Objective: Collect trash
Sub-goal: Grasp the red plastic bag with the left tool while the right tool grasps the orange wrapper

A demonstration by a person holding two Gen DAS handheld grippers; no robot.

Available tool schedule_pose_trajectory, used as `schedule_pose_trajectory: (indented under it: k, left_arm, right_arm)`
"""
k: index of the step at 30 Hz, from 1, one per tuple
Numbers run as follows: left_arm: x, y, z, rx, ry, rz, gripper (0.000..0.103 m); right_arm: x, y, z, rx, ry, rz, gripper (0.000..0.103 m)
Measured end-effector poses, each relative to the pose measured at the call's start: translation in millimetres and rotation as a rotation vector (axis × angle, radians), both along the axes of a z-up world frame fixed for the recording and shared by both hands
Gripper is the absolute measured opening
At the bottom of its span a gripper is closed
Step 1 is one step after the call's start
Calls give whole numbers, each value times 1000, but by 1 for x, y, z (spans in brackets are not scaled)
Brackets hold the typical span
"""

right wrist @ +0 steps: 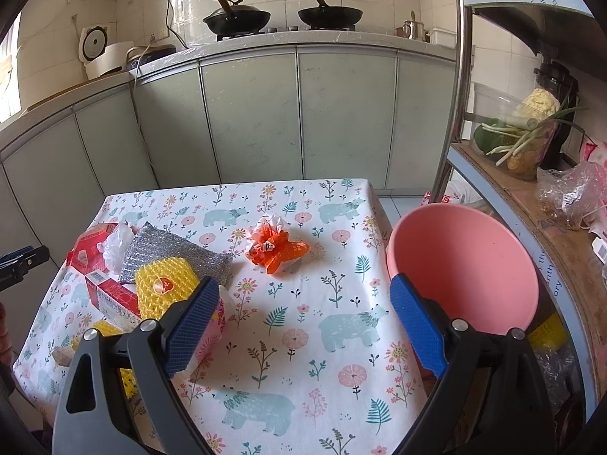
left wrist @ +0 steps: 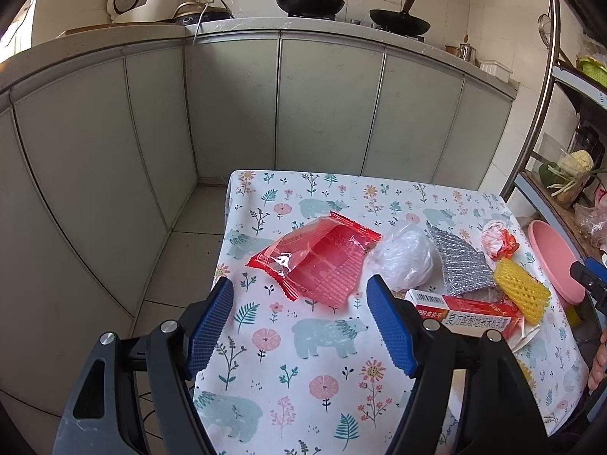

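A small table with a bear-and-flower cloth stood in front of the grey-green kitchen cabinets, and the rubbish lay scattered across its top.

Going left to right from the table's left edge: the left gripper hovered over the near left part of the cloth, its blue fingers spread wide with nothing between them. Just beyond it lay a flat red wrapper, close to the table's left edge. Beside the wrapper, toward the table's middle, sat a crumpled clear plastic bag. A silver scouring cloth lay next, touching the bag. In front of that cloth rested a red and white box, with a yellow foam net lying against the box's far end and over the scouring cloth's corner. A crumpled orange and white wrapper sat alone near the table's middle, apart from the pile.

The right gripper hung above the near right part of the table, its blue fingers also spread apart and holding nothing. At the table's right edge stood a pink basin, tilted so its inside faced the table, and nothing could be seen inside it. To the right of the table rose a metal shelf with vegetables on it.
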State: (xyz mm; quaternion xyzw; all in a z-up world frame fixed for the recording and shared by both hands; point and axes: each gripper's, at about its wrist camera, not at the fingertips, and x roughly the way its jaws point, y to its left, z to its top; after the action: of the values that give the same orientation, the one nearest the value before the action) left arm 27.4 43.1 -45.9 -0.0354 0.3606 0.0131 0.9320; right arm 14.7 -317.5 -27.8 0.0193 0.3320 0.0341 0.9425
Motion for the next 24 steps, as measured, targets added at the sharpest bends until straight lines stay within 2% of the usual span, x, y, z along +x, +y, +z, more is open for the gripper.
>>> schedule_pose_trajectory:
  k: [8, 10, 16, 19, 24]
  left_arm:
    - [41, 11, -3, -43, 34, -39, 71]
    - [50, 11, -5, -30, 41, -53, 71]
    - [75, 6, -23, -6, 100, -88, 61]
    - [81, 3, -31, 1, 116, -101, 53]
    - [84, 2, -38, 9, 128, -102, 26]
  right_arm:
    - [4, 1, 0, 16, -7, 42, 92]
    - [6, 1, 1, 24, -7, 52, 92]
    - [15, 1, 2, 50, -6, 75, 92]
    - [23, 2, 3, 66, -6, 89, 92]
    - [37, 3, 4, 97, -7, 106, 92]
